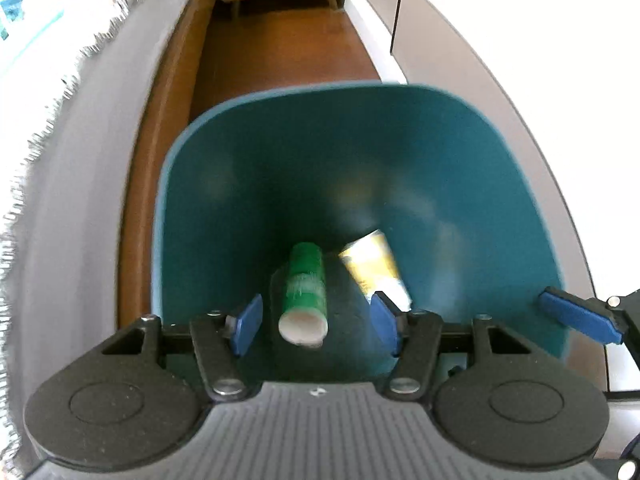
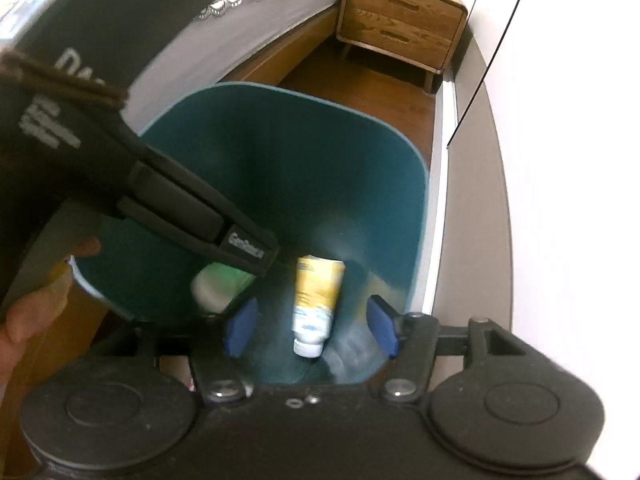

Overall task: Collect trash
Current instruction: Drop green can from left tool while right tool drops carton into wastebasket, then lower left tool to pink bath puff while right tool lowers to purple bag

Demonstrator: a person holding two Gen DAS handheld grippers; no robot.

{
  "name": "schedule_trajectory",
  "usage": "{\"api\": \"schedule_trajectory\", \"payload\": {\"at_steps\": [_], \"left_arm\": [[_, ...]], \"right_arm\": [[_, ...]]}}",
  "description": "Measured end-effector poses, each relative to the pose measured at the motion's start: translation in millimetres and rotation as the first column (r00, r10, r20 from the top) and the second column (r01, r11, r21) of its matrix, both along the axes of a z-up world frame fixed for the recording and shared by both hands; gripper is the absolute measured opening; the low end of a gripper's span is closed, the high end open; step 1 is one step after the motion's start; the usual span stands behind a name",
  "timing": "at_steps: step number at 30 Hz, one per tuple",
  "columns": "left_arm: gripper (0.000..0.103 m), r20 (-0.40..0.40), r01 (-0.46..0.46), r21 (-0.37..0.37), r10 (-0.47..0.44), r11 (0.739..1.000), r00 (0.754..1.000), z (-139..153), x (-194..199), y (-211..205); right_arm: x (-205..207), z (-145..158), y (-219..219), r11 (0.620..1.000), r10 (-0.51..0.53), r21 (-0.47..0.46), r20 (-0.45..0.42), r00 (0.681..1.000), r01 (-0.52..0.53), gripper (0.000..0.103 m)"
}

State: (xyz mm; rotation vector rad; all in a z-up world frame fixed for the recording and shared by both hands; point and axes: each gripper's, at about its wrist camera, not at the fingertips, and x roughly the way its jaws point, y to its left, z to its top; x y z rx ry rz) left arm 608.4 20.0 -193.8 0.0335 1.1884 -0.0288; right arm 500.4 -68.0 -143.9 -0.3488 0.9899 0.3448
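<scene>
A teal bin [image 1: 400, 152] stands on the floor right under both grippers. My left gripper [image 1: 316, 328] is open above its mouth. A green bottle with a white cap [image 1: 305, 292] shows blurred between its blue pads, touching neither. A yellow-and-white tube [image 1: 374, 268] lies to its right inside the bin. In the right wrist view my right gripper [image 2: 311, 332] is open over the bin [image 2: 280, 140], and the tube [image 2: 316, 300] sits between its pads with gaps on both sides. The left gripper's black body [image 2: 180, 208] partly hides the green bottle [image 2: 218, 286].
A bed with a grey sheet and a fringed white cover [image 1: 80, 120] runs along the left. A wooden nightstand [image 2: 400, 32] stands on the wooden floor [image 1: 280, 52] beyond the bin. A white wall [image 1: 500, 60] lies to the right. A person's hand [image 2: 24, 320] holds the left gripper.
</scene>
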Motion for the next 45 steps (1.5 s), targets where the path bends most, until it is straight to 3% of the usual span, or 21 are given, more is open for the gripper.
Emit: {"api": "schedule_trajectory", "payload": {"at_steps": [15,26,35,39,43,45], "left_arm": [[0.059,0.141,0.006,0.009,-0.008,1.000,0.990,120,-143,19],[0.059,0.185,0.027,0.008,-0.028,1.000,0.982,157,-255,22],[0.059,0.164,0.035,-0.041,-0.028,0.999,0.986,138,-322,16],[0.059,0.119,0.038,-0.040,-0.033,0.998,0.992,105,-331,12],[0.080,0.051,0.016,-0.049,-0.014,0.999,0.999,58,-331,10],[0.080,0.012,-0.004,-0.057,0.004,0.998,1.000,32,-325,12]], "right_arm": [[-119,103,-23,0.995,-0.054,0.090,0.066,0.996,0.048,0.064],[-202,130,-47,0.982,-0.107,0.164,0.059,0.992,0.096,0.068],[-244,96,-67,0.964,-0.191,0.183,-0.039,0.981,0.195,0.075],[-248,61,-66,0.964,-0.207,0.152,-0.095,0.974,0.220,0.077],[-243,9,-66,0.952,-0.241,0.144,-0.193,0.951,0.271,0.083],[-242,-15,-65,0.947,-0.263,0.129,-0.215,0.941,0.294,0.090]]}}
